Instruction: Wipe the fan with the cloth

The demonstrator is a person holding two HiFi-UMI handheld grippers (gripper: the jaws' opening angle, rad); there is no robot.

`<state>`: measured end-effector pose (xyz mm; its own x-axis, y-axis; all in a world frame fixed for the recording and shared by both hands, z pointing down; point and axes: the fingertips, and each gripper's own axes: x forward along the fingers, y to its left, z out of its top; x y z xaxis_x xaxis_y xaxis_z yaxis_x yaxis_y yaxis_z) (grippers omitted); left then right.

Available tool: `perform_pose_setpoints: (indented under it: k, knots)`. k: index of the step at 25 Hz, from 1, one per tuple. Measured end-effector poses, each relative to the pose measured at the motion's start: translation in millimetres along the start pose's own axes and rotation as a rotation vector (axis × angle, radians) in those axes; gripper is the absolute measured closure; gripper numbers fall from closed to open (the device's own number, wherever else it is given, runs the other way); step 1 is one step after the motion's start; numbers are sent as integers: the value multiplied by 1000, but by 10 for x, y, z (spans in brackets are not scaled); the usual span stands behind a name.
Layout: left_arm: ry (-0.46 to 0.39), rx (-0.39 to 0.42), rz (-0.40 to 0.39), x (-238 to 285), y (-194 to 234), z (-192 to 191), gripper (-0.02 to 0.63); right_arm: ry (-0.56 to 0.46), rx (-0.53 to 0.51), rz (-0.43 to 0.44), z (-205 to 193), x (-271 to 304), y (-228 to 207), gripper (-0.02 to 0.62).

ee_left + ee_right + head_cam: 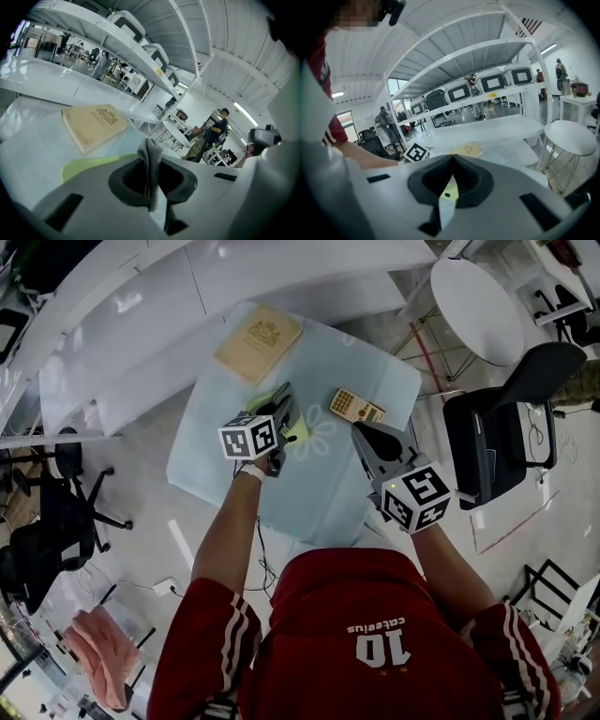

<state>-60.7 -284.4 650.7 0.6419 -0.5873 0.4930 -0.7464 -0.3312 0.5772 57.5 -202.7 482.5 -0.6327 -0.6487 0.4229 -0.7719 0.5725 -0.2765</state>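
My left gripper (pixel 283 401) (pixel 149 157) is shut on a grey cloth (pixel 150 174), which hangs as a folded strip between the jaws. A small yellow-green fan (pixel 296 430) lies on the glass table (pixel 220 479), just right of and under the left gripper. Its pale green edge (pixel 86 165) shows below the jaws in the left gripper view. My right gripper (pixel 364 434) (pixel 452 158) hovers over the table's right side, shut, with its tips meeting and nothing gripped. Through the gap behind its tips I see a bit of the fan (pixel 449 192).
A tan book (pixel 258 341) lies at the table's far left corner and a calculator (pixel 356 407) right of centre. White shelving runs behind the table. A round white table (pixel 478 310) and a black office chair (pixel 511 418) stand to the right.
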Motion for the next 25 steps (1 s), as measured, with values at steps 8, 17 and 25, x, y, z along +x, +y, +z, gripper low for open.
perform_pose_setpoints:
  k: [8, 17, 25]
  knots:
    - [9, 4, 36, -2, 95, 9, 578, -1, 4, -2, -3, -5, 5, 591]
    - [15, -3, 49, -73, 158, -16, 578, 2, 0, 2, -16, 7, 50, 591]
    - [11, -17, 63, -171, 250, -34, 578, 9, -5, 10, -31, 24, 121, 591]
